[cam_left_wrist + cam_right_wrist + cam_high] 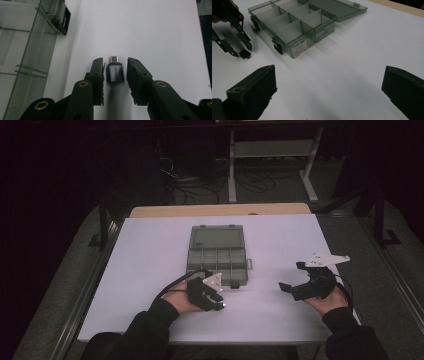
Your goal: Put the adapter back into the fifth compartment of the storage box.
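Observation:
A small black USB-C adapter [115,72] with a silver plug lies flat on the white table. My left gripper [115,72] stands open around it, one jaw on each side, with a narrow gap to each. From the right gripper view the adapter [245,53] sits between the left gripper's [243,52] tips. From above, the left gripper [218,302] is just below the clear grey compartment box [217,249], whose lid lies open and flat behind it. My right gripper [290,277] hovers wide open at the table's right, with nothing between its jaws [329,87].
The box [294,25] has several divided compartments and black latches on its front wall [61,21]. A wooden table edge [220,210] runs behind the white sheet. Table legs and cables lie on the dark floor beyond. The white sheet [280,240] stretches right of the box.

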Demonstrator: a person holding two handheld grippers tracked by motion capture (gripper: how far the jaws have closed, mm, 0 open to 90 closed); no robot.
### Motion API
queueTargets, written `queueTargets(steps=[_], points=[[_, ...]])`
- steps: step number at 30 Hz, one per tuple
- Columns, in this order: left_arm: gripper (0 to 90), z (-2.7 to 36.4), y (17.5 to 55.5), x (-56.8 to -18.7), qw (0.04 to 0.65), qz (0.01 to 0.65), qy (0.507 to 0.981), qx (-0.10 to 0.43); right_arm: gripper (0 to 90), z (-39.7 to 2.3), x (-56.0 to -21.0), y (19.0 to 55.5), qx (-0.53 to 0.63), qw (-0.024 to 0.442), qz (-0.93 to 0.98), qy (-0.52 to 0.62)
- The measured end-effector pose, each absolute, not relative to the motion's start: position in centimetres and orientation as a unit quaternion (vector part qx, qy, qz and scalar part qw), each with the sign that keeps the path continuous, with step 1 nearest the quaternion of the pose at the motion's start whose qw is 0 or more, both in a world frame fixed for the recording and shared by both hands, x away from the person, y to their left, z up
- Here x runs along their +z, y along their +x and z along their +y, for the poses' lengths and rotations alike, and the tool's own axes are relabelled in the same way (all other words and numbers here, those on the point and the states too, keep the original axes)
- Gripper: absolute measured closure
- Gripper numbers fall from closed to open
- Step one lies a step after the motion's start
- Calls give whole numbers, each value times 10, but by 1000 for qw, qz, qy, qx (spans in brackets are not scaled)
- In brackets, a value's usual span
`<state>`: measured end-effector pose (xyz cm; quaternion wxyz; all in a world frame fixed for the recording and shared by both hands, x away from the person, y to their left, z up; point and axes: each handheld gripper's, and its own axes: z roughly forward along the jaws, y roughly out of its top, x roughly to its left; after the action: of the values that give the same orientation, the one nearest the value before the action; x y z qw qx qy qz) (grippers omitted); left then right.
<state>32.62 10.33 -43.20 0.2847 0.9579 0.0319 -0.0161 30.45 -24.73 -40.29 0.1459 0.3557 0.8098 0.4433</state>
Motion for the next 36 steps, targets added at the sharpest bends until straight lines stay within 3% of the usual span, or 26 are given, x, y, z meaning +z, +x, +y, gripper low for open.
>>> queueTargets(steps=[10, 36], points=[[761, 103, 328, -432, 288, 34, 957, -26, 0, -247, -403, 304, 444, 146, 810, 354], [764, 114, 330, -418, 306, 42, 951, -11, 0, -248, -403, 305, 445, 144, 809, 357]])
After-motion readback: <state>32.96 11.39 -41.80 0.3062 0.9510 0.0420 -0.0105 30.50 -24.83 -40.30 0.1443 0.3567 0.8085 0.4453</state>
